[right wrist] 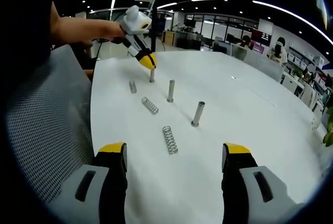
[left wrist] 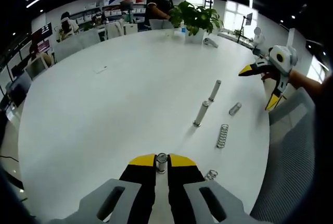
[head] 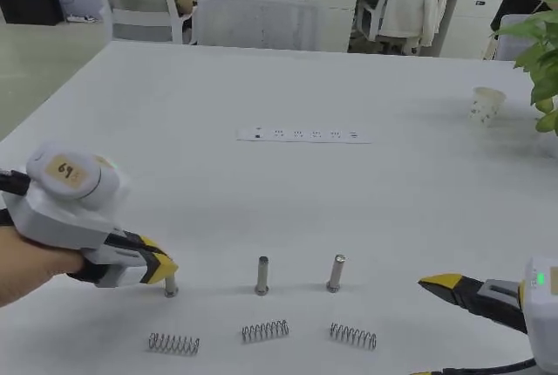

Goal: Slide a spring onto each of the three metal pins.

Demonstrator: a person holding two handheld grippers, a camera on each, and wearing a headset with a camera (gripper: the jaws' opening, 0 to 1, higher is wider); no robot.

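Note:
Three short metal pins stand in a row on the white table: left pin, middle pin, right pin. In front of them lie three springs. My left gripper is shut on the left pin, whose top shows between the yellow tips. My right gripper is held open at the near right, off the table surface. In its own view the right gripper frames the nearest spring, with the right pin beyond.
A power strip lies flat mid-table. A paper cup stands at the far right beside plant leaves. Chairs line the far edge. A mesh chair seat sits by the near edge.

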